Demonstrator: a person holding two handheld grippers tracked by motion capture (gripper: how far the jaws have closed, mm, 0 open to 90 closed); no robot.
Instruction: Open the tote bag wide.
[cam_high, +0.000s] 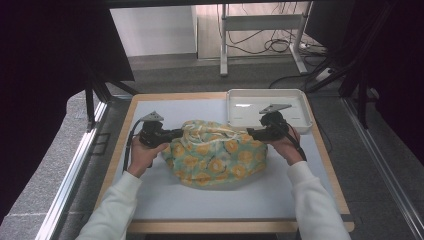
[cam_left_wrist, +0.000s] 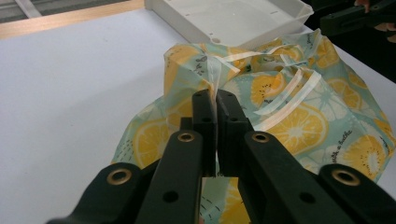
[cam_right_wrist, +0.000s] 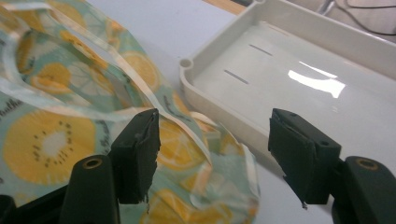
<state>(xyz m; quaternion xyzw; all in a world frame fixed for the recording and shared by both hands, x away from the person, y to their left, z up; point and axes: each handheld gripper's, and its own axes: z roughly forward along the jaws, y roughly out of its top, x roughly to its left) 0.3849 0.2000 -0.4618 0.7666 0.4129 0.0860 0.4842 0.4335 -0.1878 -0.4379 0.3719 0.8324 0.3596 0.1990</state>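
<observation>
Step in hand: handling soft mint-green cloth bag with yellow citrus-slice print (cam_high: 220, 152), which lay mid-table on white table (cam_high: 200, 205), near-left of empty white plastic tray (cam_high: 305, 107).

Left tongs (cam_left_wrist: 215, 100) were pinched together on pale ribbon drawstring (cam_left_wrist: 212, 74) at bag's left top.

Right tongs (cam_right_wrist: 212, 154) stood apart over bag's right edge, nothing pressed between pads.

Next move, likely: bring right tongs onto cloth or ribbon there, clamp.

Both forearms reached in from near side, tongs pointing inward, roughly level.
</observation>
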